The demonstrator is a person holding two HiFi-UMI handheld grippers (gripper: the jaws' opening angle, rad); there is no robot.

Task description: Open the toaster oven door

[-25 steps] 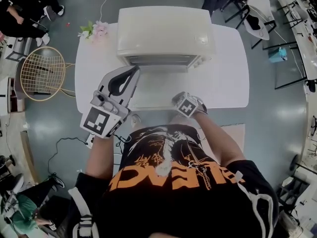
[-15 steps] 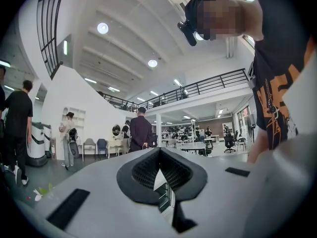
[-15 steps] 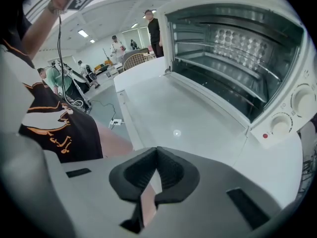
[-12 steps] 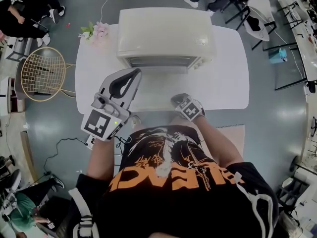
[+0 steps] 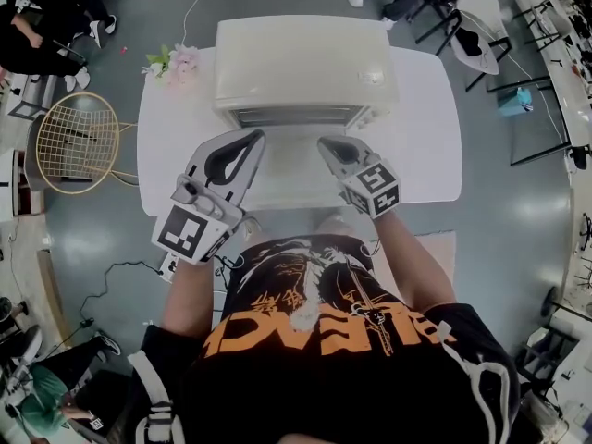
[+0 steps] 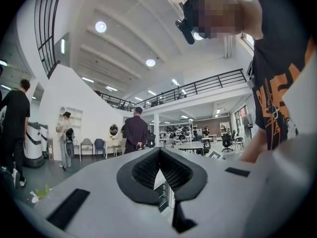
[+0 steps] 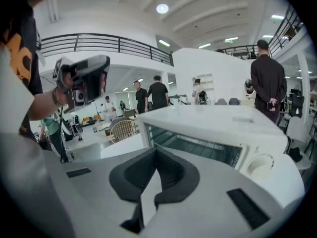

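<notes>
Toaster oven (image 5: pixel 305 63) at 12 o'clock on white table (image 5: pixel 425 155). Its door (image 5: pixel 289 169) looks already dropped flat. Left gripper (image 5: pixel 253 137) and right gripper (image 5: pixel 326 143) are both pinched closed and empty. Best to keep tips off the door and retreat toward 6.

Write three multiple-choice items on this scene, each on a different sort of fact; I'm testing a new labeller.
1. What colour is the toaster oven? A black; B red; C cream-white.
2. Where do the flowers lie? A on the floor; B at the far left corner of the table; C atop the oven.
3. How do the jaws of the right gripper stand? A shut, empty; B wide open; C clamped on a cup.
Answers: C, its casing is pale; B, they sit at that corner beside the oven; A, the tips meet with nothing between.
</notes>
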